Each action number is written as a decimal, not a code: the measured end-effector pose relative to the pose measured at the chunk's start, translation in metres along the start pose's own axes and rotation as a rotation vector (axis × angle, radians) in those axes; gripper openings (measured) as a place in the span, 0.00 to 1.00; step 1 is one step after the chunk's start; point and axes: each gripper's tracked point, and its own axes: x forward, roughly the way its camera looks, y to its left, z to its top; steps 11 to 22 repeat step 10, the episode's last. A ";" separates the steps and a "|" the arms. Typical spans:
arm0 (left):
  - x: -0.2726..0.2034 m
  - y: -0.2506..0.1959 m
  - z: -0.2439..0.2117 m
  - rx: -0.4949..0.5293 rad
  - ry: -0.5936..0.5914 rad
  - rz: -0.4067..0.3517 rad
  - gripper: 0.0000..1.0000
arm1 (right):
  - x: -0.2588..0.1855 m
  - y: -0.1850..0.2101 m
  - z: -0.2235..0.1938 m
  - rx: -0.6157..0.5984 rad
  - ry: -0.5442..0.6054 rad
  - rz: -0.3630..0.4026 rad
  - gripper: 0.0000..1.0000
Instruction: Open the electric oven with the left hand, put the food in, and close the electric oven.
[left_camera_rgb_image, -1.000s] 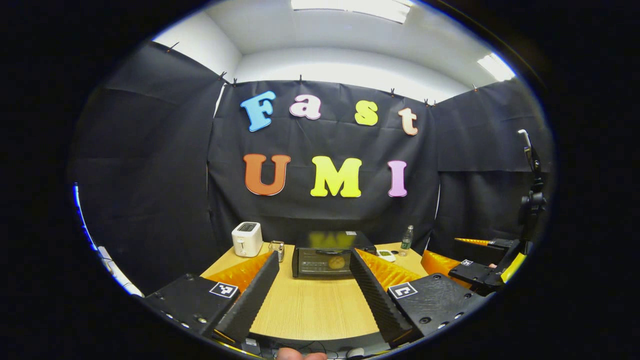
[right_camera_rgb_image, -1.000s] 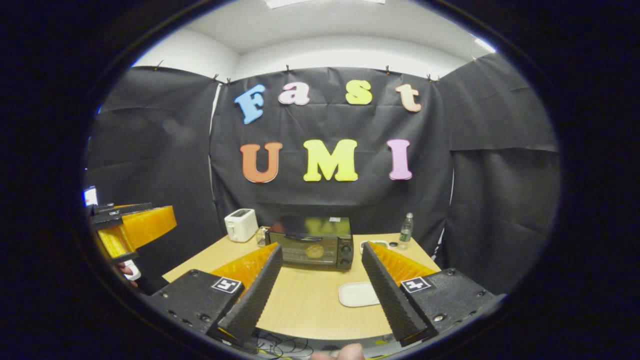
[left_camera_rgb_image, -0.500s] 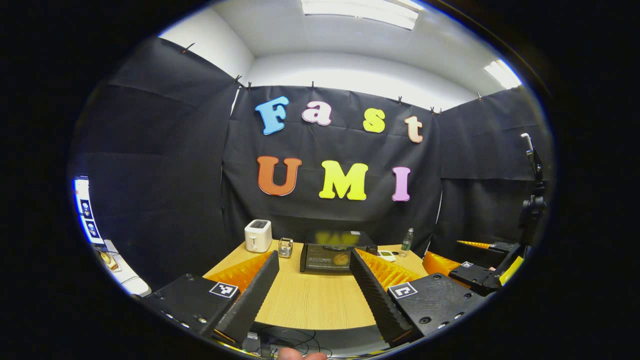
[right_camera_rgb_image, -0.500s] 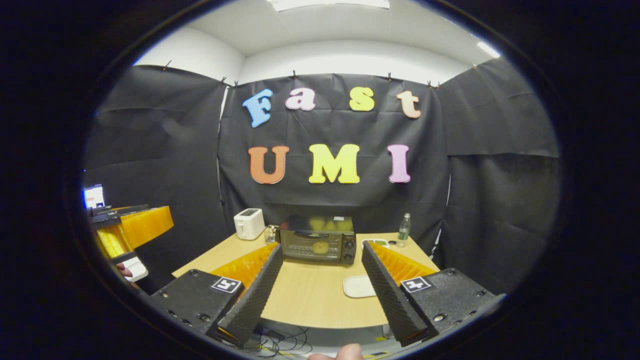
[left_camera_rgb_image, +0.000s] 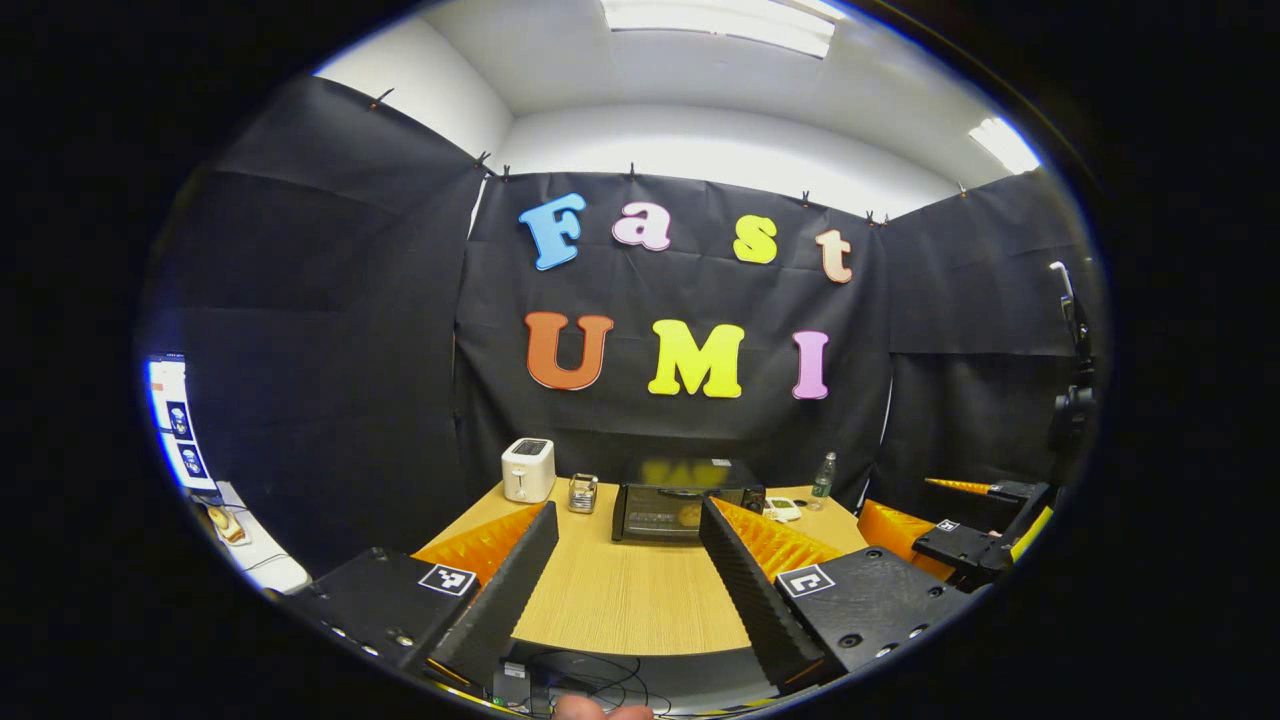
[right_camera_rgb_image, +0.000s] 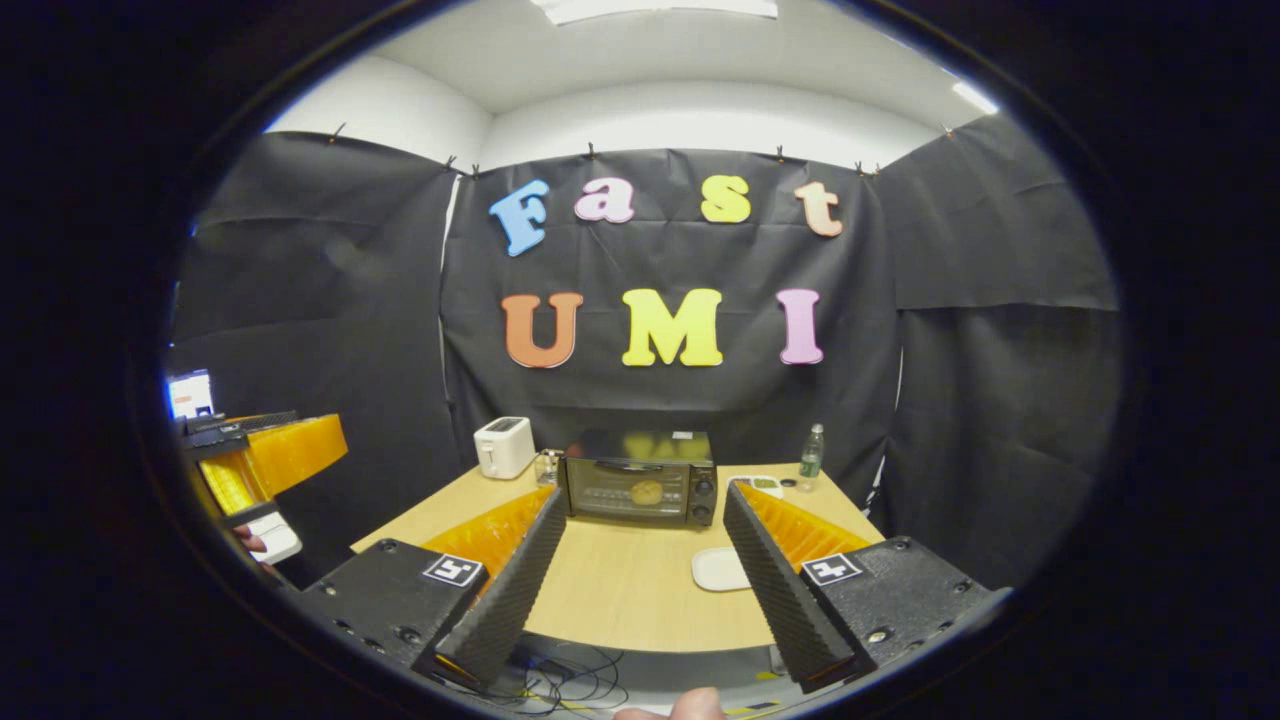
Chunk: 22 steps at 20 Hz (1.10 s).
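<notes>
Judging by the closed oven (right_camera_rgb_image: 640, 488) with food (right_camera_rgb_image: 647, 491) behind its door, both grippers, left (left_camera_rgb_image: 625, 560) and right (right_camera_rgb_image: 645, 565), hang off the desk (right_camera_rgb_image: 620, 590), jaws apart and empty, since the work seems done.

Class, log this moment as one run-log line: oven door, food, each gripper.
oven: door shut | food: inside, behind glass | left gripper: open, off oven | right gripper: open, holds nothing

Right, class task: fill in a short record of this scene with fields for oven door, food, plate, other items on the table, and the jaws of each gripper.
oven door: oven shut
food: round piece inside, seen through the glass
plate: white plate bare, in front of oven
other items: toaster, bottle
left gripper: jaws open, holding nothing
right gripper: jaws open, holding nothing
</notes>
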 end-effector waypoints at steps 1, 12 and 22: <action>0.000 0.000 -0.001 0.004 0.003 0.001 0.93 | -0.001 0.000 0.000 -0.001 0.003 0.000 1.00; 0.003 -0.001 0.001 -0.002 0.005 0.008 0.83 | 0.006 0.003 0.003 0.019 0.003 0.017 1.00; 0.003 -0.001 0.001 -0.002 0.005 0.008 0.83 | 0.006 0.003 0.003 0.019 0.003 0.017 1.00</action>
